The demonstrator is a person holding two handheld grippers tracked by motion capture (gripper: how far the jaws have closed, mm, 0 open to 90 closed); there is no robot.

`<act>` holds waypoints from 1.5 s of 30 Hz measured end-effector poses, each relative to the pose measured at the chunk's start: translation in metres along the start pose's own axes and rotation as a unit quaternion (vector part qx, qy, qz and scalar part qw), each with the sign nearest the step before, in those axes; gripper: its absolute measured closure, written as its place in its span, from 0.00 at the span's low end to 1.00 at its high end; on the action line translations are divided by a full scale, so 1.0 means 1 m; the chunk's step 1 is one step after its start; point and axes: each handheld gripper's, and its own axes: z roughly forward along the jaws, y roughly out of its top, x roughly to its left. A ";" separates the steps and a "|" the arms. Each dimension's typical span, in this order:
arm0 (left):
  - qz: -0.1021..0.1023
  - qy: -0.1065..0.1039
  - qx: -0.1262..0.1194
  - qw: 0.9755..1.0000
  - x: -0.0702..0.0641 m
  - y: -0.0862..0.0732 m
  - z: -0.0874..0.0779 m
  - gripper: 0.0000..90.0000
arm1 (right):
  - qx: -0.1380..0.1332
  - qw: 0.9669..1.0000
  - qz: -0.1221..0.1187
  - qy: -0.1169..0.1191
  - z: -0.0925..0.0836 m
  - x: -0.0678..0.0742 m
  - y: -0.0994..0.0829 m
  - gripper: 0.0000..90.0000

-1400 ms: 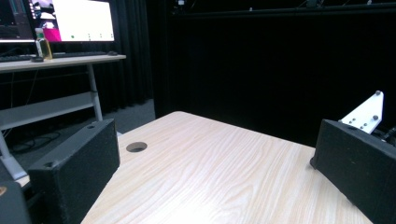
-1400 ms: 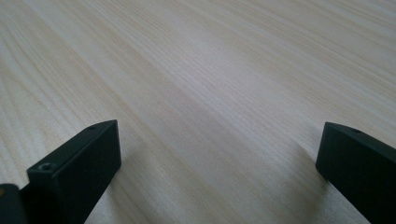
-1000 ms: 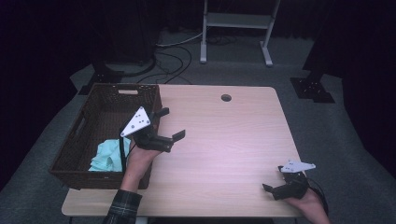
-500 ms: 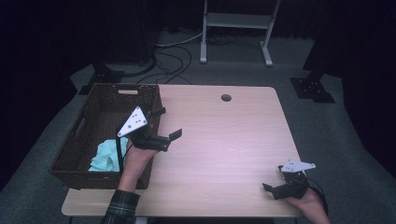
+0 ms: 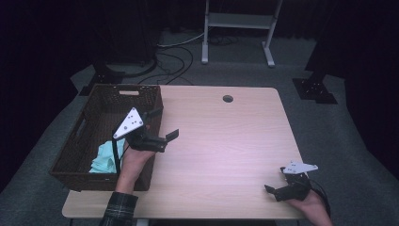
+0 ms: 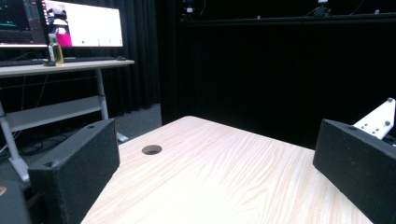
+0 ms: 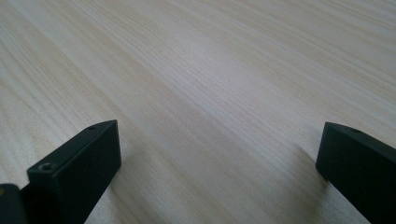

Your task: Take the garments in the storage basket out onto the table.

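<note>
High view: left gripper (image 5: 160, 126) held above the right rim of the wicker basket (image 5: 84, 141), jaws pointing toward 2 o'clock over the table (image 5: 226, 141). Jaws spread wide, nothing between them. A hand (image 5: 134, 157) grips it from below; plaid sleeve (image 5: 120, 212) at the bottom edge. The light green cloth (image 5: 106, 155) lies in the basket's near right corner, at about 8 o'clock from the left gripper, just beside the hand and apart from the jaws.

Right gripper (image 5: 277, 188) sits low at the table's near right corner, around 5 o'clock from table centre, well apart from the basket.

Left gripper view adds what the high view lacks: both black jaws far apart at the frame sides with bare wood between, the round hole (image 6: 152, 150) in the tabletop at 11 o'clock, and beyond the table a desk (image 6: 65, 65) carrying lit monitors (image 6: 81, 23) and a bottle (image 6: 55, 49).

Right gripper view: close wood grain, jaws wide apart and empty, held just above the surface; whether they touch it I cannot tell.
</note>
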 end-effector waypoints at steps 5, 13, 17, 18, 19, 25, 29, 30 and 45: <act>-0.003 0.003 -0.004 1.000 0.003 0.000 -0.003 0.00 | 0.000 1.000 0.000 0.000 0.000 0.000 0.000 0.00; 0.000 0.010 -0.003 1.000 0.007 0.000 -0.009 0.00 | 0.000 1.000 0.000 0.000 0.000 0.000 0.000 0.00; 0.001 0.012 -0.003 1.000 0.009 0.000 -0.011 0.00 | 0.000 1.000 0.000 0.000 0.000 0.000 0.000 0.00; 0.001 0.013 -0.003 1.000 0.010 0.000 -0.011 0.00 | 0.000 1.000 0.000 0.000 0.000 0.000 0.000 0.00; -0.002 0.014 -0.006 1.000 0.010 0.000 -0.011 0.00 | 0.000 1.000 0.001 -0.001 0.000 0.000 0.000 0.00; 0.001 0.014 -0.003 1.000 0.014 0.001 -0.013 0.00 | 0.000 1.000 0.002 0.000 0.000 0.000 0.000 0.00; 0.001 0.017 -0.005 1.000 0.018 0.001 -0.014 0.00 | 0.000 1.000 0.003 -0.002 0.000 0.001 0.000 0.00; 0.002 0.017 -0.005 1.000 0.019 0.001 -0.014 0.00 | 0.000 1.000 0.004 -0.004 0.000 0.001 0.000 0.00; -0.008 0.016 -0.008 1.000 0.031 0.001 -0.021 0.00 | 0.000 1.000 0.008 -0.008 0.000 0.001 0.000 0.00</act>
